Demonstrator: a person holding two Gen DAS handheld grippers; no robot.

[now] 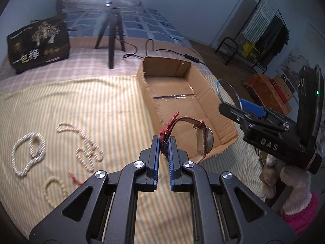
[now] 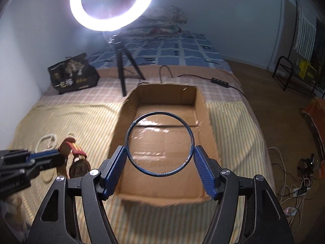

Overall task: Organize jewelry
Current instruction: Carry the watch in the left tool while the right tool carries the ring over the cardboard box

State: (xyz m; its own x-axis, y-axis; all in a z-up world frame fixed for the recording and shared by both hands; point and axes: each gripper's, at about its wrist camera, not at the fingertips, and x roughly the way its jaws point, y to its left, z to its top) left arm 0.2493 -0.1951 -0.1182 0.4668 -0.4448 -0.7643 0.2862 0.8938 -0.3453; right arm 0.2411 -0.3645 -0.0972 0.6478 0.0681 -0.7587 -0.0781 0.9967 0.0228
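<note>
Carrying two pieces at once here, one per hand, which makes sense if the plan is to dump both in the box in a single trip. The left tool (image 1: pixel 163 140) is clamped nearly all the way closed on the red strap of a watch (image 1: pixel 200 140), so the watch hangs off to the side with its face dangling free, just over the near edge of the box (image 1: pixel 174 93). Gripping the strap rather than the case is probably the only way thin pads get a hold on it. The right tool (image 2: pixel 159 153) sits wide, its pads pressing the outside of a blue bangle (image 2: pixel 159 144) from both sides. The ring is stiff, so squeezing across it keeps it flat and steady. It hangs right above the middle of the box.

The box sits open and looks empty on the bed (image 1: pixel 101 105), so these would be the first things in. Off to the left, the bead strings (image 1: pixel 85 144) and a rope-like necklace (image 1: pixel 26 154) lie on the striped cloth, not yet picked up. Farther back is a tripod (image 1: pixel 110 34) with a ring light (image 2: pixel 111 4), and a dark bag (image 1: pixel 38 42) beside it.
</note>
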